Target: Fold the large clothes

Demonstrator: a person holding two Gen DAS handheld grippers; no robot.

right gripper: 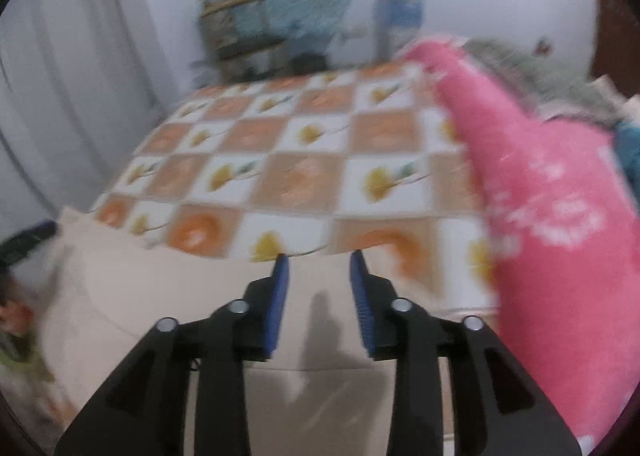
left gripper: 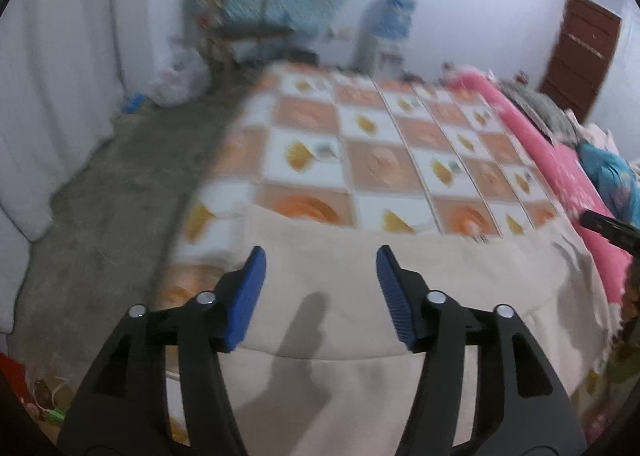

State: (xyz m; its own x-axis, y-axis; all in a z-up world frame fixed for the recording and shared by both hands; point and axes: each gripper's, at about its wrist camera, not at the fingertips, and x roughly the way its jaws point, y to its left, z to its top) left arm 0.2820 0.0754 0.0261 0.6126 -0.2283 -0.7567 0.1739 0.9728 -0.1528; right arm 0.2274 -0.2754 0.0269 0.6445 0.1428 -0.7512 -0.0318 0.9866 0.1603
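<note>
In the left wrist view, the left tongs point(left gripper: 320, 256) stood in the lower middle of the frame, their blue pads point(left gripper: 248, 296) wide apart with nothing between them. Under and beyond them lay the beige cloth point(left gripper: 400, 276), spread across the lower half of the picture over a checked sheet point(left gripper: 360, 135) on the bed. A fold edge of the cloth ran across just below the pads. A pink blanket point(left gripper: 560, 159) lay along the right side, and a dark tip of the right tongs point(left gripper: 608, 225) showed at the right edge. Bare floor point(left gripper: 120, 183) filled the left.

In the right wrist view, the right tongs point(right gripper: 318, 260) sat at lower centre, pads point(right gripper: 276, 308) parted by a narrower gap, gripping nothing. The cloth point(right gripper: 140, 284) lay beneath them and off to the lower left, its far edge meeting the sheet point(right gripper: 300, 159) near the pad tips. The blanket point(right gripper: 540, 195) filled the right side. The picture was blurred.
</note>
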